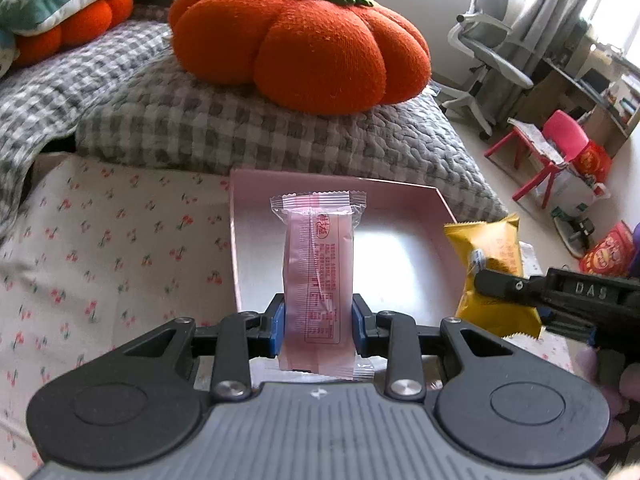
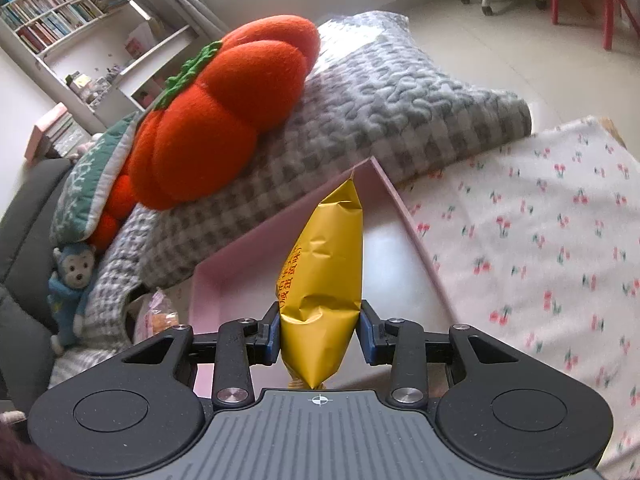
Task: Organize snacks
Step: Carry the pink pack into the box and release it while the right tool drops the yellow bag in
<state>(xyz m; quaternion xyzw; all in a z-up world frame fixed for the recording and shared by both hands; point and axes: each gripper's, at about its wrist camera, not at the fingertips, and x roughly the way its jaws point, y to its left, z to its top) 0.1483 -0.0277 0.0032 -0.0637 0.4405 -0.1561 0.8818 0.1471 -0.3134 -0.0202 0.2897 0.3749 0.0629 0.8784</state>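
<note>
**Pink and yellow packets held over the pink box**

Pink-tinted plastic fills the left wrist view: the left gripper (image 1: 318, 320) is clamped on a pink snack packet (image 1: 318, 276), its blue pads pressing both long sides near the lower end. The packet stands upright ahead of the fingers, its crimped top edge uppermost. Beyond and beneath it lies an open pink box (image 1: 400, 240) on a cherry-print cloth (image 1: 100, 240). To the right, the right gripper (image 1: 486, 280) reaches in, pinching a yellow snack packet (image 1: 496, 272) near the box's right edge.

From the right wrist, the right gripper (image 2: 319, 330) is closed on the yellow snack packet (image 2: 324, 272), squeezing its lower part so the foil creases. The packet points forward over the pink box (image 2: 404, 216). An orange pumpkin cushion (image 2: 224, 120) sits farther ahead on a grey checked blanket (image 2: 380, 104).
</note>
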